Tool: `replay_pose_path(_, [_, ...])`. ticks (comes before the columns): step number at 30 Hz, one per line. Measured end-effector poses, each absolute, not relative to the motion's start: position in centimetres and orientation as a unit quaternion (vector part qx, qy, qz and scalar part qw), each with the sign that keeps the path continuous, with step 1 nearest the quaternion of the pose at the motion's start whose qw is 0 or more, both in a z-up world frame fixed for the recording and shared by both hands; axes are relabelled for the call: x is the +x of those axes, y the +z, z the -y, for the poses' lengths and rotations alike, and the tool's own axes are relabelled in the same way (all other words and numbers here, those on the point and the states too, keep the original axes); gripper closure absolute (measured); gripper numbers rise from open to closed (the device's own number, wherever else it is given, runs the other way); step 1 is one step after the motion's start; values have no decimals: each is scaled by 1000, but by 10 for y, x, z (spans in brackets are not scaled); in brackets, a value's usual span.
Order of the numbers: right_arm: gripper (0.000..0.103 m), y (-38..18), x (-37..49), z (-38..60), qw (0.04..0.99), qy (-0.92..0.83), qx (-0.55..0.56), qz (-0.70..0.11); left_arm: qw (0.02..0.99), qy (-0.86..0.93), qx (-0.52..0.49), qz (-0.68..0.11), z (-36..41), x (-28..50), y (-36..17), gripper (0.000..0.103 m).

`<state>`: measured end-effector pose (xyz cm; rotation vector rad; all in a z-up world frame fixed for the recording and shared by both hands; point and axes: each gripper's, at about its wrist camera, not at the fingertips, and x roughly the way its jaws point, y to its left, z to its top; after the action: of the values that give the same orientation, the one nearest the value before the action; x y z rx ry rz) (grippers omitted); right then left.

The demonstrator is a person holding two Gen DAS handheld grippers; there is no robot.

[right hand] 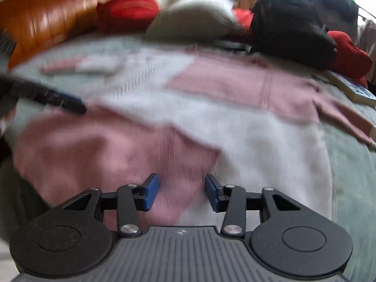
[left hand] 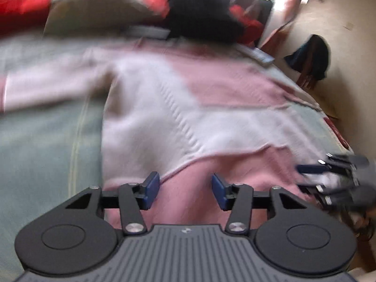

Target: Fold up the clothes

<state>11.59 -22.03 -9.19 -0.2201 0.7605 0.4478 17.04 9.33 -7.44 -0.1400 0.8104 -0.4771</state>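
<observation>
A pink and white knitted sweater (left hand: 178, 108) lies spread flat on a pale green bed cover (left hand: 47, 145); in the right wrist view the same sweater (right hand: 235, 122) fills the middle. My left gripper (left hand: 185, 191) is open just above the sweater's pink hem, nothing between its blue pads. My right gripper (right hand: 181, 192) is open too, over the pink lower part of the sweater. The right gripper (left hand: 329, 176) shows blurred at the right edge of the left wrist view. The left gripper (right hand: 58, 101) shows blurred at the left of the right wrist view. Both views are motion-blurred.
At the head of the bed lie a grey pillow (right hand: 188, 21), red cushions (right hand: 127, 9), a black heap of clothing (right hand: 291, 28) and a brown headboard (right hand: 47, 16). A book (right hand: 352, 87) rests near the right bed edge. A dark garment (left hand: 310, 56) hangs beside the wall.
</observation>
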Motion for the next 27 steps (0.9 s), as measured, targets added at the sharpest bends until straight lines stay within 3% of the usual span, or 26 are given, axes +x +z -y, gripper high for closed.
replay_pose_path(5, [41, -89, 76, 250, 888, 218, -136, -380, 888, -226, -18, -400, -109, 145, -73, 49])
replay_pose_path(9, [40, -71, 88, 255, 899, 225, -106, -361, 897, -246, -9, -368, -95, 165, -42, 30])
replay_pose_path(16, [39, -76, 133, 235, 903, 231, -75, -355, 880, -262, -37, -395, -70, 257, -62, 29])
replay_pose_path(17, [39, -80, 138, 232, 901, 230, -72, -361, 882, -248, -37, -398, -76, 263, -69, 29])
replay_pose_path(19, [35, -89, 135, 234, 902, 223, -82, -361, 887, -219, -36, -404, -88, 275, -84, 44])
replay_pose_path(23, [33, -89, 127, 250, 903, 221, -67, -362, 901, -158, -56, -400, -108, 277, -74, 47])
replay_pose_path(25, [33, -89, 127, 251, 903, 222, -66, -362, 905, -181, -68, -379, -110, 274, -63, 32])
replay_pose_path(27, [32, -90, 128, 251, 903, 222, -64, -361, 909, -194, -74, -362, -111, 271, -55, 28])
